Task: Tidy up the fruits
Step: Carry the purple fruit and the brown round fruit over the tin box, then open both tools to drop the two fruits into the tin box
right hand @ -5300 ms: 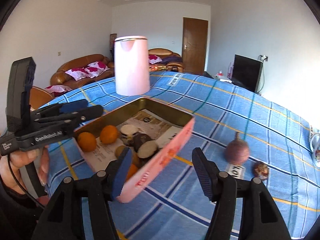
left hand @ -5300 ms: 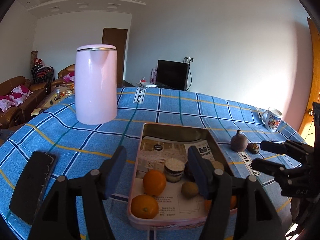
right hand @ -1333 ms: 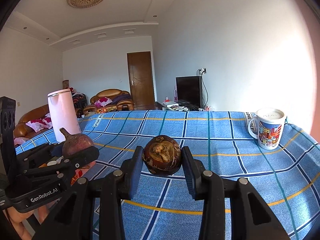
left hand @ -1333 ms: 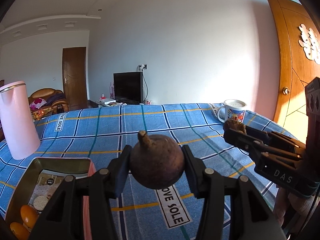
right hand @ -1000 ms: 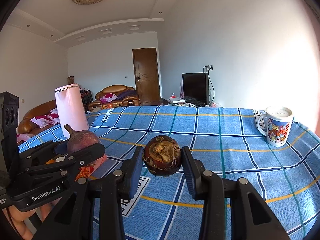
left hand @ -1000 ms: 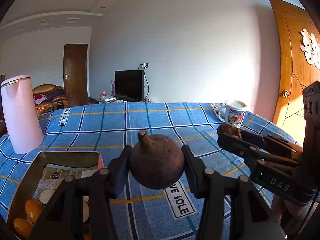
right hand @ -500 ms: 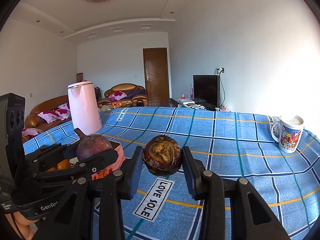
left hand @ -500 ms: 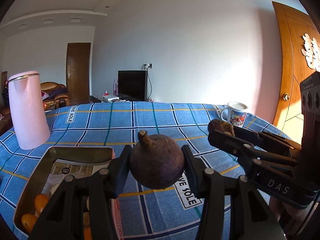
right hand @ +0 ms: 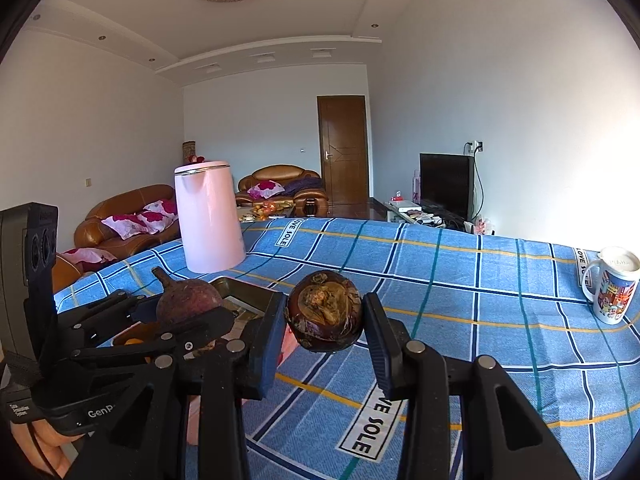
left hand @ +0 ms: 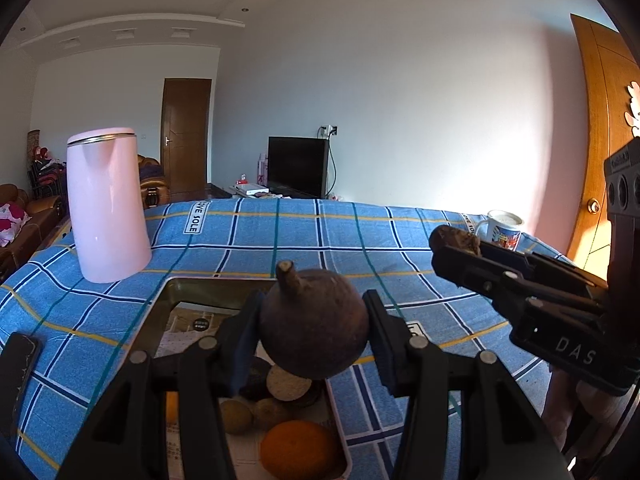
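Both grippers have swung back toward the tin since a second ago, each keeping its grip, so the tray that sat off to the lower left of the left wrist view now lies straight under the left one. The left gripper (left hand: 314,330) is clamped on a round purple-brown fruit with a stub stem (left hand: 314,322), pads pressed to both its sides, and holds it in the air over the near half of the metal tray (left hand: 160,304). The right gripper (right hand: 324,322) is closed on a smaller dark, mottled fruit (right hand: 324,316) and carries it above the blue checked tablecloth (right hand: 480,280), just beside the tray's pink outer wall.

Only the left wrist view looks down into the tray: printed paper lines it, and an orange (left hand: 298,450), two brownish kiwis (left hand: 236,416) and a pale-topped round piece (left hand: 289,385) lie at its near end beneath the held fruit. A flat black object (left hand: 18,368) lies at the table's left edge there.

From the right wrist view the left gripper's side hides most of the tray; just a corner of its rim (right hand: 240,286) and a sliver of orange show.

Both views take in the pink kettle (left hand: 106,206) standing beyond the tray and the patterned mug (right hand: 614,290) far off to the right.
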